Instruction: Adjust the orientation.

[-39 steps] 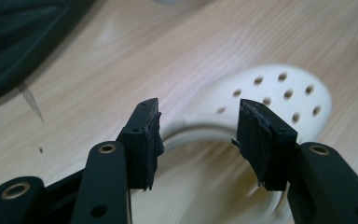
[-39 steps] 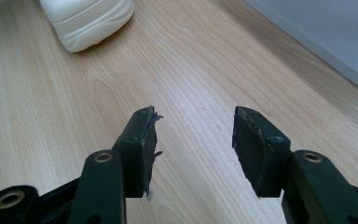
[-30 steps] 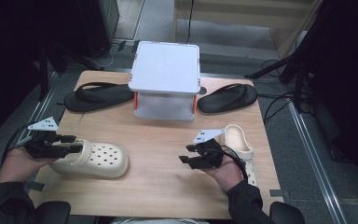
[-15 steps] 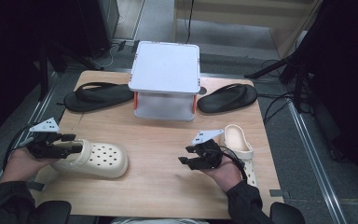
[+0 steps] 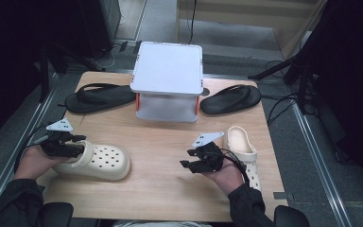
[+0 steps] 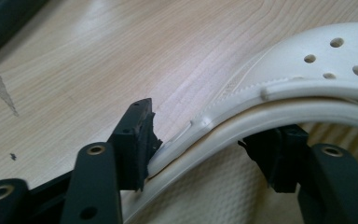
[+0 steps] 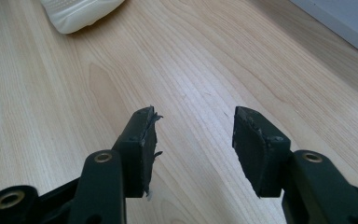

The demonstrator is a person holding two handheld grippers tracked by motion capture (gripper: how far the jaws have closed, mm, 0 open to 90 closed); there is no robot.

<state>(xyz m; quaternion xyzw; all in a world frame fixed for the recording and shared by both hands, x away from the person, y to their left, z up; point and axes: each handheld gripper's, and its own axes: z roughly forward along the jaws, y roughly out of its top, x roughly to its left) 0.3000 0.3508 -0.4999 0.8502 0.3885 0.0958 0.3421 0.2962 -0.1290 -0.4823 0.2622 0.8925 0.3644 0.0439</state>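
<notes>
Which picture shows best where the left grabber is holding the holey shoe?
The left gripper view: the left gripper has its jaws astride the cream clog's heel rim, close up. The high view shows the whole clog, but the hand hides the grip. The right gripper view catches just its toe.

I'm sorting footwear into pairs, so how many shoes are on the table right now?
4: a black sandal at back left, a black sandal at back right, a cream clog at front left, and a cream clog at front right. The shelf may hide more.
</notes>
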